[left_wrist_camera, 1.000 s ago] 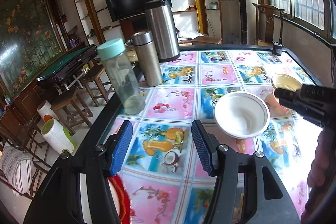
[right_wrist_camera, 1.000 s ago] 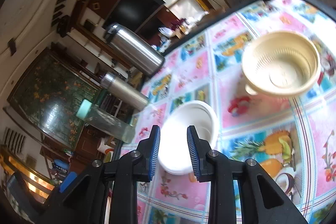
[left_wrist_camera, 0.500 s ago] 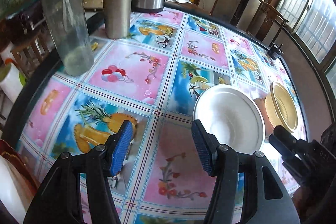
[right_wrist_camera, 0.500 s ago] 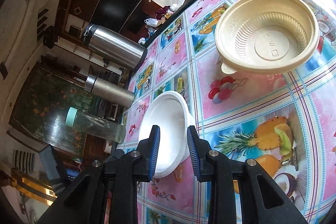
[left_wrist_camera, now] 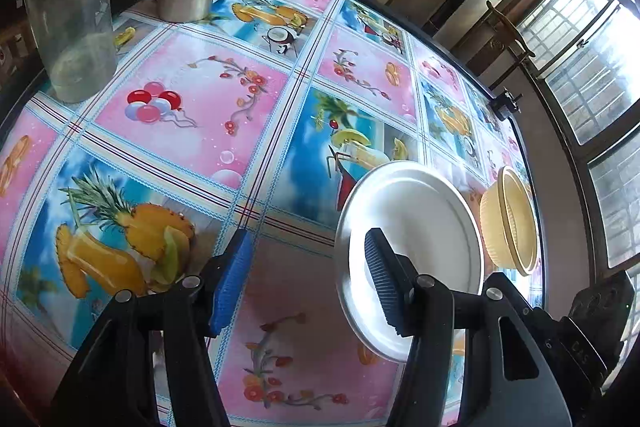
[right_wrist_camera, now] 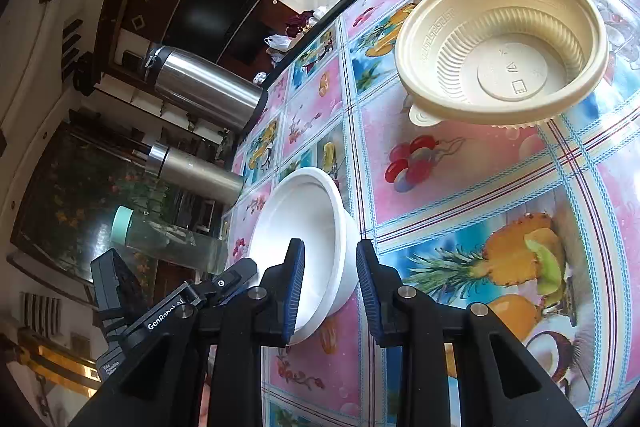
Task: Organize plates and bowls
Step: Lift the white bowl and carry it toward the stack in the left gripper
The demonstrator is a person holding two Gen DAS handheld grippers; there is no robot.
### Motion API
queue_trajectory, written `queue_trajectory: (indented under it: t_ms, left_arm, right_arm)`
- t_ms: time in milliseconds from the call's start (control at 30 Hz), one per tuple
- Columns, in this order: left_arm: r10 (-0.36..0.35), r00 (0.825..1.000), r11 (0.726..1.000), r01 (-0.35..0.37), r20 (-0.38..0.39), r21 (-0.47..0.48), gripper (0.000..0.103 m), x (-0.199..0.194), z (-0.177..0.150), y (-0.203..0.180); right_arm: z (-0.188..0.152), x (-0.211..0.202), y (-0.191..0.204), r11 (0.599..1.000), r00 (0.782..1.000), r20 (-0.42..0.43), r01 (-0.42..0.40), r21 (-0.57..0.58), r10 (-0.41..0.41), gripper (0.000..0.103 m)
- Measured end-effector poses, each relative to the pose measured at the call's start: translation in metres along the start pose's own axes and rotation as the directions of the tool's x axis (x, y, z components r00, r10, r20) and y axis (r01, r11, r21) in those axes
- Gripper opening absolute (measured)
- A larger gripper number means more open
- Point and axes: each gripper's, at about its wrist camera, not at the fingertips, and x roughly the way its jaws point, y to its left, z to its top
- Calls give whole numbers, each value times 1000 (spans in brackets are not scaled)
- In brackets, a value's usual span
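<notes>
Approach: both tongs have dropped closer to the white bowl (right_wrist_camera: 308,239) on the table (left_wrist_camera: 248,95) within the last second. Right tongs (right_wrist_camera: 330,291) half open, straddling its near rim, gripping nothing. Left tongs (left_wrist_camera: 308,279) wide open, empty, one finger over the rim. Pickup looks imminent. Count: one white bowl, one beige bowl (right_wrist_camera: 504,47) beyond it, apart; no plates visible.

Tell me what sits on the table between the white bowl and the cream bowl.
Nothing: between white bowl and cream bowl, the right wrist view shows only bare tablecloth.
</notes>
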Motion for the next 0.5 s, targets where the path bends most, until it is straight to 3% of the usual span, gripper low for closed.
queue_trajectory:
  t_ms: [133, 333, 500]
  left_arm:
    - [-19, 1000, 1000, 19, 6, -8, 57, -2, 1, 5]
    - [-133, 991, 991, 134, -16, 10, 57, -2, -2, 1]
    - [-183, 983, 983, 183, -31, 15, 57, 5, -4, 0]
  right_arm:
    - [0, 2, -1, 1000, 1000, -2, 7, 1, -7, 30]
    - [-3, 6, -1, 1000, 1000, 2, 26, -6, -26, 30]
    - [-4, 6, 1, 999, 999, 19, 36, -15, -36, 30]
